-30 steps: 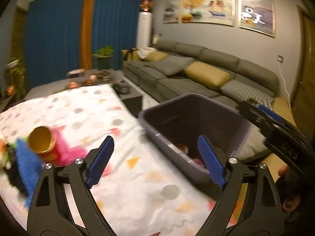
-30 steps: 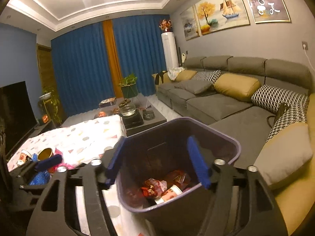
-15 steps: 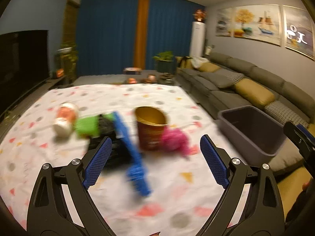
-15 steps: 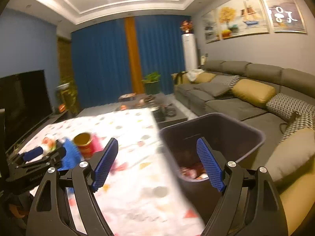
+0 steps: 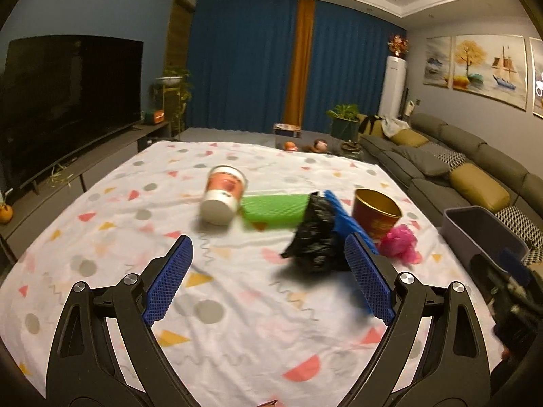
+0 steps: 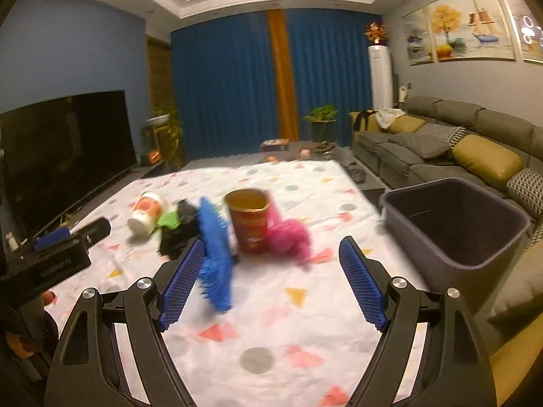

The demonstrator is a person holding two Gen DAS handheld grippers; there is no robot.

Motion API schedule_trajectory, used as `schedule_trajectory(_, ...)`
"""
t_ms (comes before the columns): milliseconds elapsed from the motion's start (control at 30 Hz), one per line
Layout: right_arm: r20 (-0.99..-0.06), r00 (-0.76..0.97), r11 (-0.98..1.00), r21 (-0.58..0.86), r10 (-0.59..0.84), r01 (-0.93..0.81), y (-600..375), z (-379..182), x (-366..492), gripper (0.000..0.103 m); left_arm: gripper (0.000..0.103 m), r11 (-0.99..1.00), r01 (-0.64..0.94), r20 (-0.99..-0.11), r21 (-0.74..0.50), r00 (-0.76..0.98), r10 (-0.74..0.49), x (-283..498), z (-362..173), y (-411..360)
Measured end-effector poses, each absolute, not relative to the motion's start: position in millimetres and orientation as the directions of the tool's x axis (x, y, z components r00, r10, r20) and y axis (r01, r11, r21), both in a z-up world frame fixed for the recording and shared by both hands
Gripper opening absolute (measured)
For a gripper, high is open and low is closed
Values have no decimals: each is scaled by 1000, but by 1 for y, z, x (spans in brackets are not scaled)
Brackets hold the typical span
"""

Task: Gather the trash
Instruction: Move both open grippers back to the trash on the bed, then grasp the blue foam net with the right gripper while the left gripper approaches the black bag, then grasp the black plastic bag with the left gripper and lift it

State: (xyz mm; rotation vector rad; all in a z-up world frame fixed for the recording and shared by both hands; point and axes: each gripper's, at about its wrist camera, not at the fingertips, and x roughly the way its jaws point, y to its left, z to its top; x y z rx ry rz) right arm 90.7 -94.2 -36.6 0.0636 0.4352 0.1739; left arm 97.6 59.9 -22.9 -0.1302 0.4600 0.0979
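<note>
- We see both the left gripper (image 5: pixel 268 281) and right gripper (image 6: pixel 271 281) spread wide, holding nothing, above the tabletop (image 5: pixel 101 237).
- Trash lies in a cluster mid-tabletop: white cup (image 5: pixel 224 195) on its side, green foam (image 5: pixel 273 208), black bag (image 5: pixel 314 234), blue mesh (image 6: pixel 213 237), red can (image 6: pixel 250 224) upright, pink wad (image 6: pixel 288 234).
- Bin (image 6: pixel 454 224) stands at the tabletop's right edge.

Dim warm light, motion-blurred, fisheye-warped edges

Both wrist views over table (image 5: pixel 101 237)
</note>
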Motion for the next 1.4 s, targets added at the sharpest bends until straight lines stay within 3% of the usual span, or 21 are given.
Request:
schedule_trajectory(333, -458, 866, 980, 74, 199, -187, -58, -47, 119, 80, 89, 980, -159, -441, -118, 893, 92, 99, -26, 91)
schedule_trajectory(633, -508, 839, 980, 63, 194, -189, -40, -64, 152, 71, 89, 981, -154, -434, -122, 896, 87, 109, -22, 97)
schedule_trajectory(833, -554, 811, 980, 52, 186, -190, -30, -77, 175, 60, 89, 984, -137, -427, -114, 901, 76, 120, -21, 94)
schedule_trajectory(1033, -601, 779, 980, 47, 182, -192, -28, -89, 189, 42, 89, 986, -119, -441, -113, 896, 58, 135, -26, 88)
schedule_trajectory(1200, -624, 751, 973, 71, 214, -218, -29, -94, 195, 16, 89, 987, -113, -460, -112, 887, 49, 144, -33, 85)
schedule_trajectory(1400, -579, 783, 971, 75, 229, -228, -34, -86, 182, 10, 89, 988, -100, -473, -114, 881, 34, 151, -39, 82)
